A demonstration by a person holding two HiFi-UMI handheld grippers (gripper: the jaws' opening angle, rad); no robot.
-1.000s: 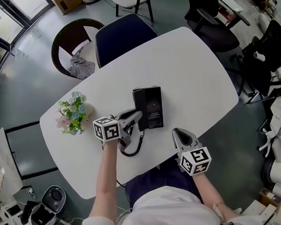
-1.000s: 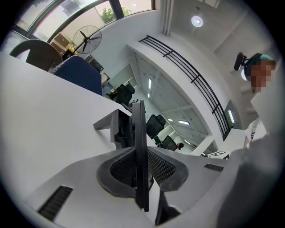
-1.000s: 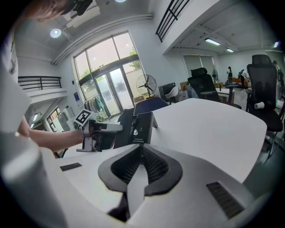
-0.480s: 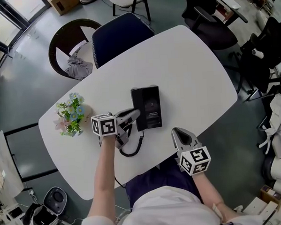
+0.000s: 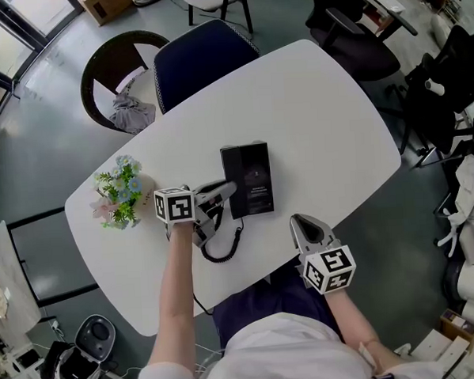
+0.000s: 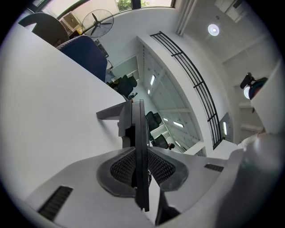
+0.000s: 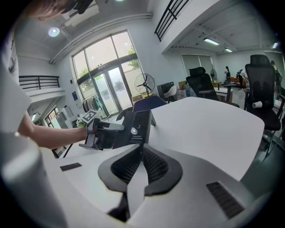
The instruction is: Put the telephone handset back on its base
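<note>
Left gripper (image 6: 141,151) pinches the black handset (image 6: 139,118) edge-on between its pads, holding it at the left side of the telephone base (image 5: 250,178) on the white table (image 5: 320,117). The coiled cord (image 5: 223,253) loops on the tabletop just below. Right gripper (image 7: 140,149) has its jaws pressed together on nothing, by the table's near edge, apart from the base.
</note>
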